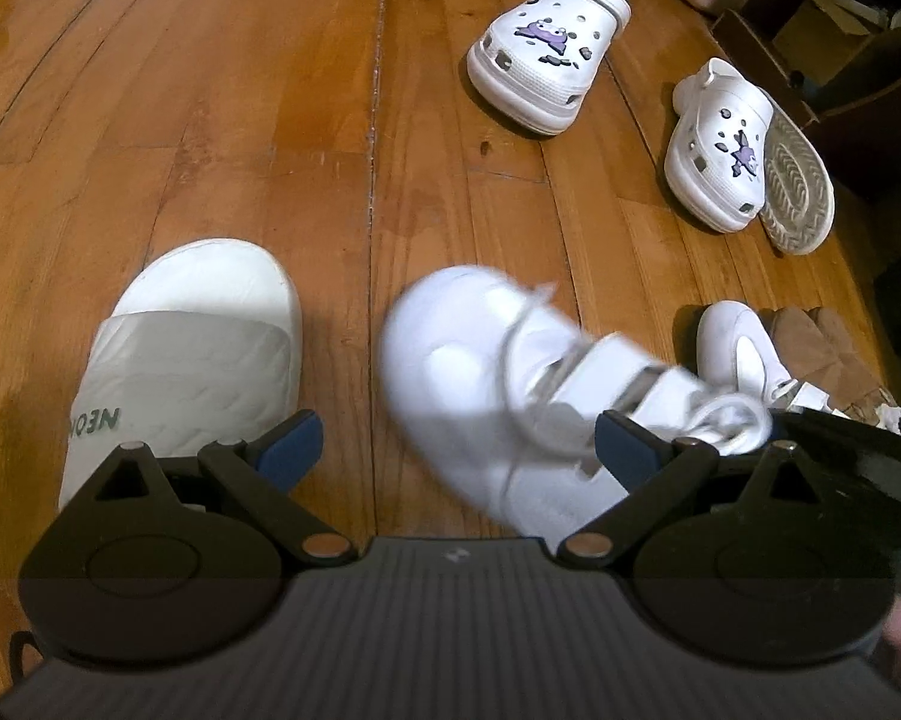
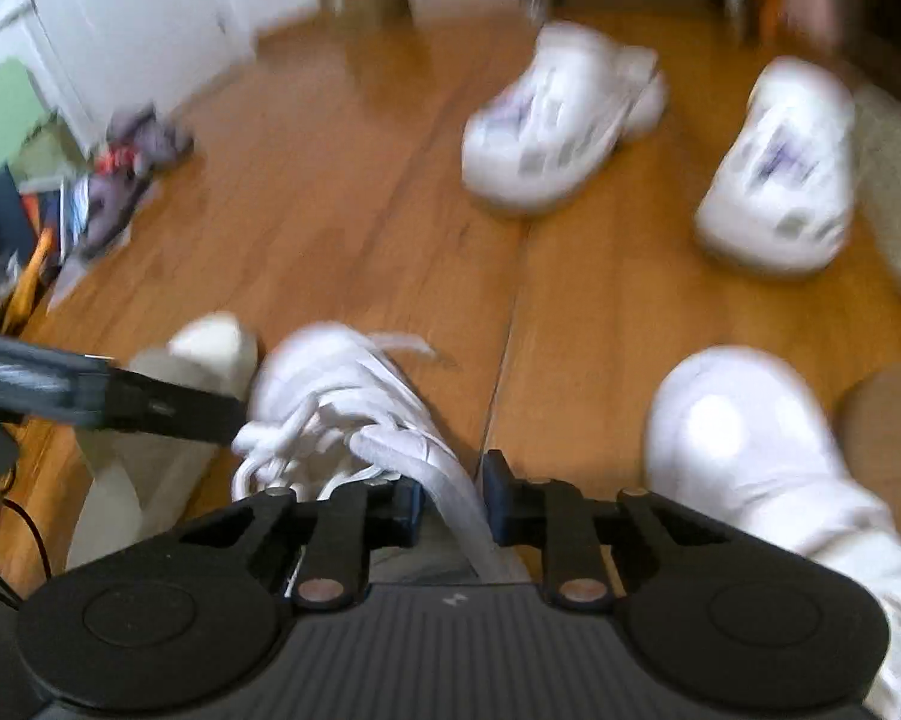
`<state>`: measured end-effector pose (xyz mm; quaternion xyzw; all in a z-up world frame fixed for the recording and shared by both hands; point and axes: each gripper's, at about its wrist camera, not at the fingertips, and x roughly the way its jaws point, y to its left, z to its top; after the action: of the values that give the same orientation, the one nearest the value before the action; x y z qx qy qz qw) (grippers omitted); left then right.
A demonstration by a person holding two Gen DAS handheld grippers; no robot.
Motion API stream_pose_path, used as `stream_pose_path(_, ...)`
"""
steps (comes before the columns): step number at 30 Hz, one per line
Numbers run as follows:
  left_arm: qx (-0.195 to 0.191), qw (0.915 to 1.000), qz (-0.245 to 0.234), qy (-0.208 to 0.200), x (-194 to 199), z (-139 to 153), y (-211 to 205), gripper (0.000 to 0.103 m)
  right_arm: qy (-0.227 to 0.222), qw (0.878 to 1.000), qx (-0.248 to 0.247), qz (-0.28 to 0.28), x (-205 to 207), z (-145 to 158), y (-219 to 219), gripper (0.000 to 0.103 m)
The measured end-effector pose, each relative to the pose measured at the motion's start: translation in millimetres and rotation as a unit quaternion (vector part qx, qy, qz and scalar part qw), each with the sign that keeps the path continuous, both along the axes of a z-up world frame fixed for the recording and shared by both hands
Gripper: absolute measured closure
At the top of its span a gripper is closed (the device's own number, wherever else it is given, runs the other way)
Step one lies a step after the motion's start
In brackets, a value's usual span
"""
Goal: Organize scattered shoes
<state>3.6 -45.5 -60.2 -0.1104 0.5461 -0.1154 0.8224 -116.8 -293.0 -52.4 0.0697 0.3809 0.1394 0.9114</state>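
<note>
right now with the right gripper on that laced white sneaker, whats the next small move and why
Probably carry the laced white sneaker toward the second white sneaker and set it alongside. The right gripper looks clamped on its heel collar, the mate lies just right of it on the wood floor, and the left gripper stands open, holding nothing.

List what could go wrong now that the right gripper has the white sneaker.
1. The right gripper pinches only the heel edge of the white sneaker, so the shoe may swing or slip out.
2. Its loose laces could snag on the left gripper, open close beside it.
3. The hanging sneaker could knock the white slide askew.
</note>
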Motion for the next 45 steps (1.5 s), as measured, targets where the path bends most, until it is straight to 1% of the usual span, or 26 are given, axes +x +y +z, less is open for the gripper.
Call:
stream_pose_path(2,0.001,1.0,-0.004,0.002,0.1,-0.9,-2.7,0.004,0.003,0.999,0.001,-0.043,-15.4,9.5,-9.8,0.083)
stream_pose_path(4,0.002,0.9999,-0.011,0.003,-0.2,-0.9,-6.7,0.004,0.021,0.998,0.014,-0.066,-17.8,8.1,-19.6,0.083)
stream_pose_path(6,0.003,0.9998,-0.019,0.003,-1.2,-0.3,-11.0,0.004,0.075,0.991,0.036,-0.104,-16.0,-1.1,-38.4,0.083)
stream_pose_path(8,0.007,0.9996,-0.027,0.002,-2.9,-0.5,-15.7,0.004,0.107,0.984,0.04,-0.135,-18.7,-6.9,-51.4,0.077)
stream_pose_path(9,0.009,0.9995,-0.03,0.003,-3.5,-0.8,-17.7,0.004,0.112,0.984,0.036,-0.136,-22.9,-7.3,-56.1,0.067)
stream_pose_path(10,0.011,0.9994,-0.033,0.004,-3.6,-1.4,-19.2,0.004,0.097,0.987,0.022,-0.129,-26.9,-5.4,-56.5,0.054)
stream_pose_path(11,0.015,0.9993,-0.035,0.005,-3.6,-2.1,-20.7,0.004,0.084,0.989,0.014,-0.124,-29.9,-4.1,-56.0,0.052)
stream_pose_path(12,0.019,0.9991,-0.036,0.007,-3.5,-3.1,-21.9,0.004,0.061,0.992,-0.004,-0.114,-37.1,1.2,-55.7,0.051)
stream_pose_path(13,0.02,0.9991,-0.037,0.008,-3.4,-3.8,-22.4,0.004,0.055,0.992,-0.011,-0.112,-40.5,2.9,-55.5,0.047)
stream_pose_path(15,0.023,0.999,-0.036,0.011,-3.0,-5.2,-22.9,0.004,0.023,0.994,-0.04,-0.101,-51.0,16.3,-52.4,0.04)
stream_pose_path(16,0.023,0.999,-0.036,0.012,-3.1,-5.2,-22.8,0.004,0.016,0.994,-0.044,-0.094,-51.7,17.4,-50.3,0.037)
stream_pose_path(18,0.023,0.999,-0.036,0.014,-2.7,-5.4,-23.7,0.004,0.01,0.996,-0.063,-0.065,-50.9,17.5,-44.7,0.034)
stream_pose_path(22,0.027,0.9987,-0.042,0.014,-3.6,-5.5,-27.3,0.004,0.017,0.994,-0.101,-0.047,-47.3,8.8,-34.6,0.037)
stream_pose_path(24,0.028,0.9985,-0.044,0.015,-4.0,-5.6,-28.3,0.004,0.021,0.994,-0.101,-0.03,-45.3,7.3,-29.1,0.038)
stream_pose_path(28,0.032,0.9983,-0.046,0.016,-3.5,-7.0,-29.7,0.004,0.005,0.993,-0.115,-0.015,-38.3,3.8,-21.2,0.037)
stream_pose_path(29,0.033,0.9982,-0.046,0.017,-3.4,-7.5,-30.2,0.004,0.002,0.992,-0.128,-0.011,-33.2,-4.6,-19.0,0.037)
stream_pose_path(30,0.034,0.9982,-0.047,0.018,-3.6,-8.1,-31.0,0.004,0.003,0.993,-0.116,-0.013,-29.7,-8.1,-21.0,0.037)
stream_pose_path(32,0.036,0.9979,-0.049,0.02,-4.4,-9.4,-33.1,0.004,0.005,0.996,-0.093,-0.016,-22.8,-14.9,-24.9,0.043)
stream_pose_path(33,0.038,0.9978,-0.051,0.02,-4.8,-10.0,-34.2,0.004,0.014,0.997,-0.078,-0.017,-20.2,-16.0,-27.2,0.058)
stream_pose_path(35,0.042,0.9975,-0.054,0.02,-5.5,-10.7,-35.9,0.004,0.038,0.998,-0.02,-0.034,-14.2,-17.7,-40.7,0.069)
stream_pose_path(36,0.043,0.9974,-0.054,0.021,-5.7,-10.9,-36.1,0.004,0.045,0.998,-0.01,-0.047,-13.7,-17.1,-46.8,0.076)
stream_pose_path(39,0.044,0.9973,-0.055,0.021,-5.8,-11.2,-36.3,0.004,0.053,0.995,0.032,-0.081,-15.6,-15.8,-62.0,0.08)
stream_pose_path(41,0.043,0.9974,-0.054,0.019,-6.0,-10.3,-36.1,0.004,0.05,0.994,0.015,-0.091,-20.1,-11.6,-57.0,0.08)
stream_pose_path(42,0.043,0.9975,-0.054,0.018,-6.0,-9.9,-36.3,0.004,0.044,0.995,-0.012,-0.086,-24.4,-9.3,-47.5,0.08)
stream_pose_path(44,0.042,0.9974,-0.057,0.016,-6.7,-9.8,-37.2,0.004,0.037,0.995,-0.038,-0.089,-29.2,-7.8,-38.4,0.08)
stream_pose_path(45,0.042,0.9973,-0.058,0.015,-7.2,-9.7,-37.9,0.004,0.037,0.994,-0.05,-0.09,-29.9,-9.4,-34.0,0.078)
